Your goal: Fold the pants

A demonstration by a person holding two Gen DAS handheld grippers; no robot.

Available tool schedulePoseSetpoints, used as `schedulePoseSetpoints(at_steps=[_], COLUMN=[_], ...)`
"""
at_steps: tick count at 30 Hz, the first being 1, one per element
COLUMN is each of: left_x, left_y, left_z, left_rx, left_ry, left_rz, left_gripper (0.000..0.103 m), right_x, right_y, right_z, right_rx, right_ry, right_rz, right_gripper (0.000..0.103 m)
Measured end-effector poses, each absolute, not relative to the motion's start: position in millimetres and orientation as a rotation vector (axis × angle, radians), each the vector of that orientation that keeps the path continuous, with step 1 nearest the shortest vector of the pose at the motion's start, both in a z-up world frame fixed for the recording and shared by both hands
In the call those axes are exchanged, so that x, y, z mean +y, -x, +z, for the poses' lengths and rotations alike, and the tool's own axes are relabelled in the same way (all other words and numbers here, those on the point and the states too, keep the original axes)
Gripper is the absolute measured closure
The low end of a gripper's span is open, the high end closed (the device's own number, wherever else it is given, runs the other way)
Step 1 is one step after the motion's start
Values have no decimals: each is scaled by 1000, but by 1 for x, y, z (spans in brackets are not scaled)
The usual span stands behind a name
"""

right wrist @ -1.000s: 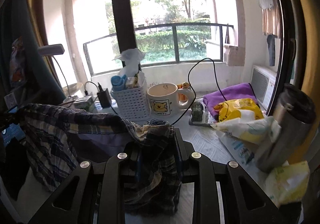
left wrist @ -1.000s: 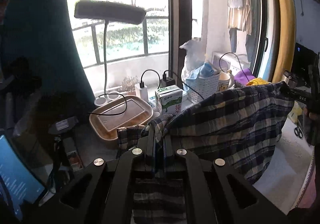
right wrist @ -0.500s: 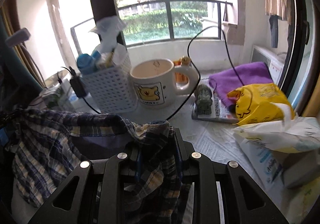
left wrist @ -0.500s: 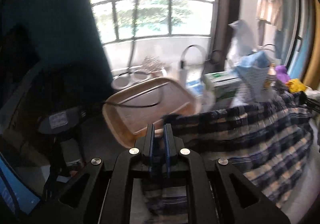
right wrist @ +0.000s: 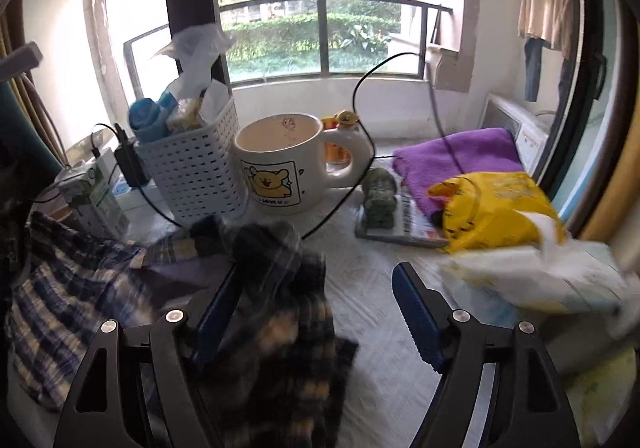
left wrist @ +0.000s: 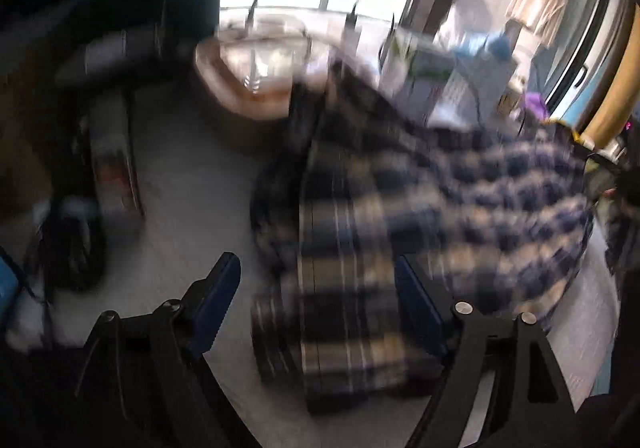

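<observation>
The blue and cream plaid pants (left wrist: 420, 204) lie in a loose heap on the white table (left wrist: 188, 200); the left wrist view is blurred. My left gripper (left wrist: 316, 268) points down at them and its jaws are opening, with cloth lying between the fingers and no pad pressing on it. In the right wrist view the pants (right wrist: 80, 288) spread to the left. My right gripper (right wrist: 316, 276) hangs over their near corner with its jaws opening. A fold rests against the left finger (right wrist: 220, 296), and the right finger stands clear of the cloth.
Behind the pants stand a white basket (right wrist: 192, 176), a bear mug (right wrist: 280, 164), a milk carton (right wrist: 96, 200) and a brown tray (left wrist: 256, 68). To the right lie a purple towel (right wrist: 452, 160), a yellow bag (right wrist: 492, 208) and a tissue pack (right wrist: 540, 276). A black cable crosses the table.
Both grippers were shut on the pants and have spread wide, letting go. Both sank toward the table, the left tipping downward, and the cloth dropped onto the surface.
</observation>
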State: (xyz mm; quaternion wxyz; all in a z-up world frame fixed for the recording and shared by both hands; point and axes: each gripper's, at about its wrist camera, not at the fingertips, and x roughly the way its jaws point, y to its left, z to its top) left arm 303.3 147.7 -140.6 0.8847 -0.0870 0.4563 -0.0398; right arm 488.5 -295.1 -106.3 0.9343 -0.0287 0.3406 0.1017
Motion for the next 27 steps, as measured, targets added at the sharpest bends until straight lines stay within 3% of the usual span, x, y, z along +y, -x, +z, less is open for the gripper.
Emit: schedulePoseSetpoints(at_steps=[15, 18, 22, 24, 25, 27], left_x=[125, 122, 112, 109, 107, 106], left_y=[-296, -300, -298, -296, -294, -289], left_z=[-160, -157, -158, -157, -156, -153], left_rx=[950, 943, 933, 931, 929, 925], left_ry=[141, 149, 141, 154, 161, 155], left_rz=[-37, -33, -42, -57, -62, -62], left_gripper=[24, 40, 74, 85, 87, 90], right_x=[-327, -315, -298, -288, -285, -278], right_y=[-420, -427, -438, -441, -442, -439], right_z=[-169, -173, -174, -176, -178, -176], right_rx=[837, 832, 844, 849, 859, 851], right_ry=[-202, -231, -235, -215, -193, -142], right_rz=[268, 307, 329, 339, 343, 336], right_gripper=[24, 24, 25, 44, 69, 72])
